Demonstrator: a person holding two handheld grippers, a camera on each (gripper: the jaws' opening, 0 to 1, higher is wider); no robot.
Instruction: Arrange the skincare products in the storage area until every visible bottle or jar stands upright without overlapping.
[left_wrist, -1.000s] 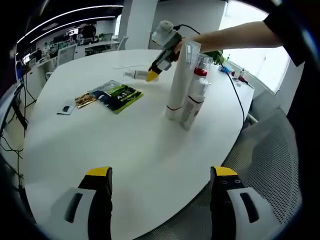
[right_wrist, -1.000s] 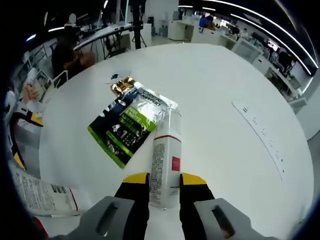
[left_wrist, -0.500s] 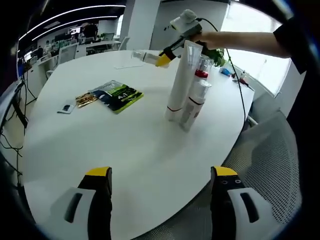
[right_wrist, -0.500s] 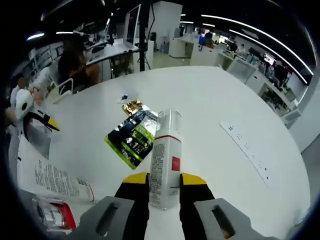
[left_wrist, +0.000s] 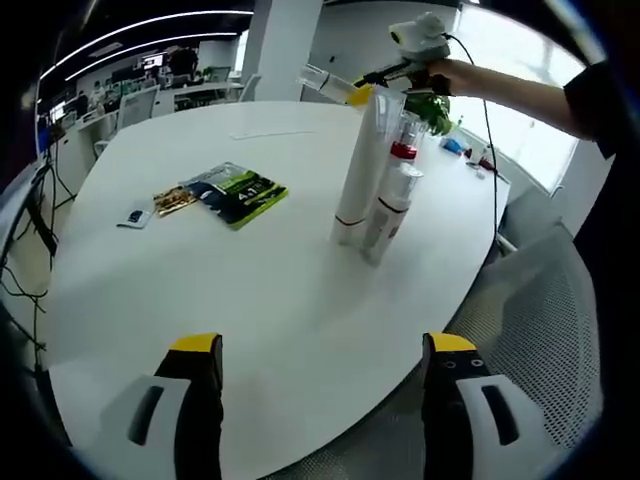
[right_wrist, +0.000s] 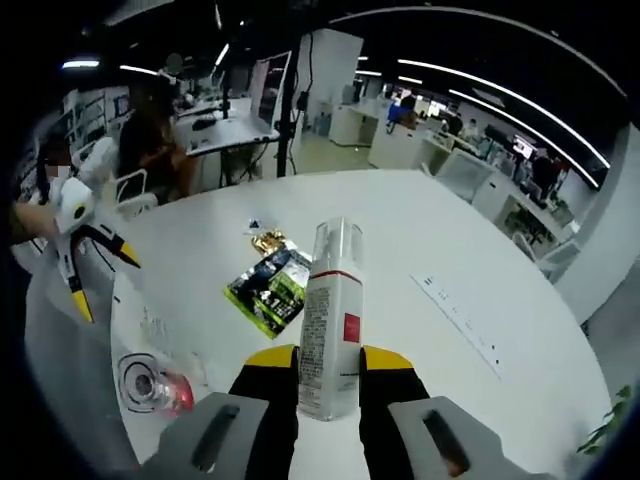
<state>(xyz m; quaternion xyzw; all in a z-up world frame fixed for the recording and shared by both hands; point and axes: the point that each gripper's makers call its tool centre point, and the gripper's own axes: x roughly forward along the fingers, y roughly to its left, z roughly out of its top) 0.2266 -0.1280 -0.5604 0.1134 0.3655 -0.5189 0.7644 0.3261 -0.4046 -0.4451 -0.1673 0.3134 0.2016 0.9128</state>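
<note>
While a white bottle (right_wrist: 327, 325) is clamped in the right gripper (right_wrist: 325, 372), held above the table (left_wrist: 250, 290), the left gripper (left_wrist: 312, 352) is spread empty; upright tubes (left_wrist: 372, 175) are seen at 1 o'clock.

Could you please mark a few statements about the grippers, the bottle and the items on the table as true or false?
1. The right gripper grips a white bottle between its fingers. True.
2. The left gripper is closed on a tube. False: its fingers stand wide apart with only the white table between them.
3. A green and black sachet lies flat on the table. True.
4. The tall white tube has toppled onto its side. False: it stands upright among other upright containers.
5. The held bottle rests on the table. False: in the left gripper view it is carried above the upright group.
</note>
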